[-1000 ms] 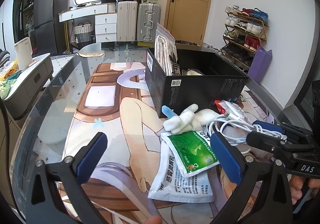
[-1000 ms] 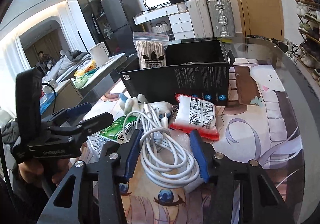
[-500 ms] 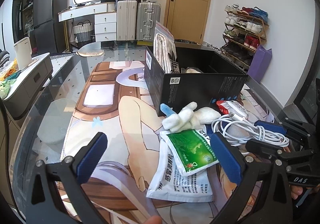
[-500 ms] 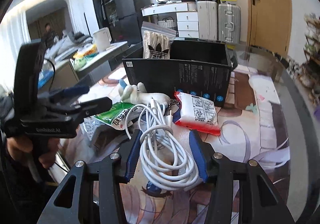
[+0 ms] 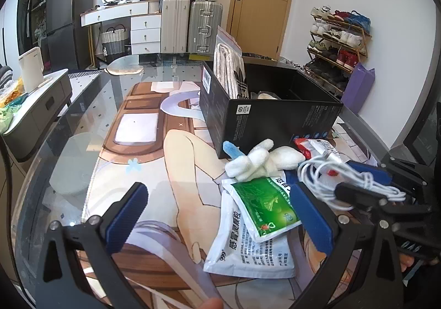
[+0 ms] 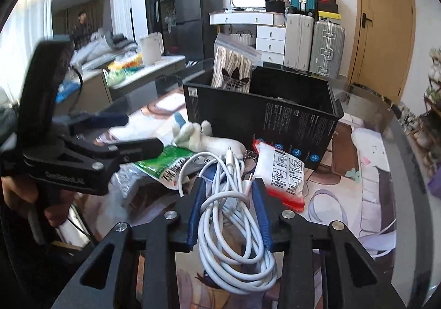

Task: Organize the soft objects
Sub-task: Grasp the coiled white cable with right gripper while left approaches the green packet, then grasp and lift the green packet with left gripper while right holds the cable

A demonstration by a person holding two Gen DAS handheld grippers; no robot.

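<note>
Covering a glass-topped table is a large printed mat showing an illustrated cartoon figure in tan, brown and lilac. On the mat stands an open black box; a clear zip bag of striped cloth with a black trefoil logo stands upright inside it, at its near left corner. Just in front of the box lies a small heap: a white plush toy with a blue tip, a green sachet overlapping a white sachet, and a red-and-white packet touching the box wall.

The right gripper has its blue-padded jaws clamped on a coil of white cable, held above the mat beside the red-and-white packet. The left gripper has its jaws wide apart with nothing between them, near the green sachet.

Beyond the table, the room has a wooden door, silver and teal suitcases stacked by a white drawer unit, a dark refrigerator, a shoe rack on the right wall, and a low cabinet with a white kettle. A person stands far back in the right-wrist view.
</note>
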